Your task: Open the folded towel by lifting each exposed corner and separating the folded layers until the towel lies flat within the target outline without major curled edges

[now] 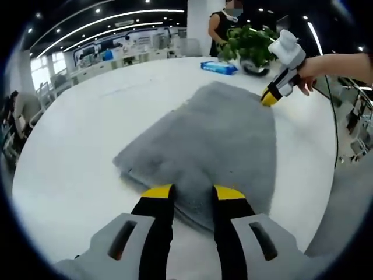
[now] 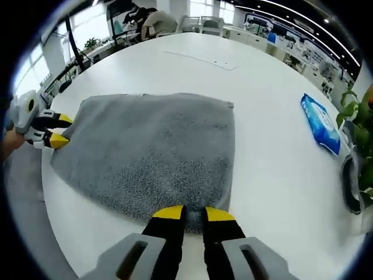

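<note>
A grey towel (image 1: 215, 140) (image 2: 157, 151) lies folded on the white round table (image 1: 76, 151) (image 2: 274, 192). My left gripper (image 1: 193, 192) is low over the towel's near edge, jaws apart, with the pile showing between them. Seen from the right gripper view, the left gripper (image 2: 58, 129) straddles the towel's left corner with its yellow tips separated. My right gripper (image 2: 194, 213) has its jaws close together on the towel's near edge. From the left gripper view, the right gripper (image 1: 269, 97) pinches the towel's far right corner, held by a hand (image 1: 310, 71).
A blue wipes pack (image 1: 219, 67) (image 2: 319, 122) and a potted plant (image 1: 250, 44) (image 2: 356, 157) stand near the table's rim. A person (image 1: 224, 26) stands behind the plant. A faint marked line (image 2: 198, 58) runs across the table beyond the towel.
</note>
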